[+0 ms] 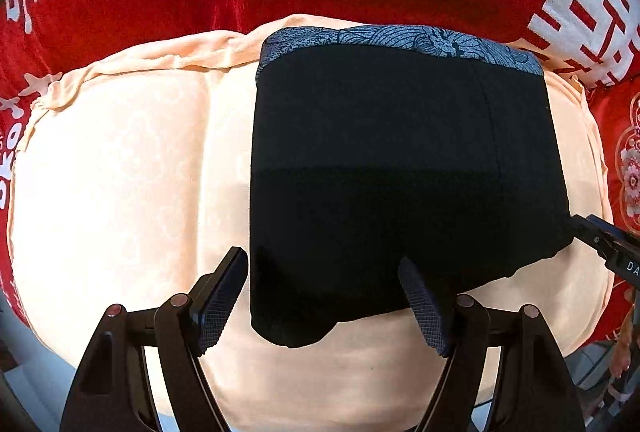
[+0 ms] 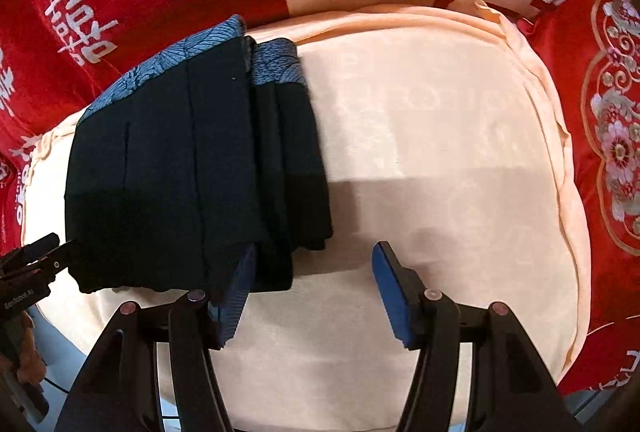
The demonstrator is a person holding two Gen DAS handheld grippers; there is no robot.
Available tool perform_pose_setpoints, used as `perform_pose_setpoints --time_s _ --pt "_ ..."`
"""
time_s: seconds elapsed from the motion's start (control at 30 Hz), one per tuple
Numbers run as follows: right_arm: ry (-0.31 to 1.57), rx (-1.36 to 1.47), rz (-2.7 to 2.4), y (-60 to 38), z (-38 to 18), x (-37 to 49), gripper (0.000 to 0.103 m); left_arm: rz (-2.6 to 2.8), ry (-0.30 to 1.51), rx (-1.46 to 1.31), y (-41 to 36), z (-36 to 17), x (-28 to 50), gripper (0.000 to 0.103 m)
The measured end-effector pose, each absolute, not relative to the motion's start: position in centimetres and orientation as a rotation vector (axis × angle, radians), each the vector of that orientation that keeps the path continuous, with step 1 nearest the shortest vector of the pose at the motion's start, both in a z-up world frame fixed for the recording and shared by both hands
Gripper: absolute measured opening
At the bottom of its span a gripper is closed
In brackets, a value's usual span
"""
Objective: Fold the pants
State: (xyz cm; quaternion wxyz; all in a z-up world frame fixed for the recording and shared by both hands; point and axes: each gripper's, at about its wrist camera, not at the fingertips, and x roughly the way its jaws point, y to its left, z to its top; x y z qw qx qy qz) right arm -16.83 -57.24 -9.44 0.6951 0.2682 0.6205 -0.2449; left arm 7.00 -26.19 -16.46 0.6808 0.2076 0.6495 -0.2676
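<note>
The black pants, folded into a thick stack with a blue patterned waistband at twelve o'clock, lie on a peach cushion. The left gripper and right gripper both hang open, holding nothing.

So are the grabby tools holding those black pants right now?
No. The left tool and right tool both stand open above the folded black pants with a blue patterned waistband; neither pinches the cloth.

Both wrist views looking straight down from close above; shared: folded black fabric pants on pale peach cushion.
</note>
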Motion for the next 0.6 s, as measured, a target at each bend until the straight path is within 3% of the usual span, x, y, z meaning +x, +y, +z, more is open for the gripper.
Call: perform_pose_setpoints --time_s 0.4,0.6 --pt "1.385 0.741 -0.601 -59.9 -10.2 -19.2 0.065 -0.550 1.514 0.368 -25.4 -17.3 9.9 0.078" --pt "1.310 0.823 -0.515 -61.0 -9.5 -19.3 0.075 -0.528 1.516 0.303 -25.2 -17.3 12.1 0.078"
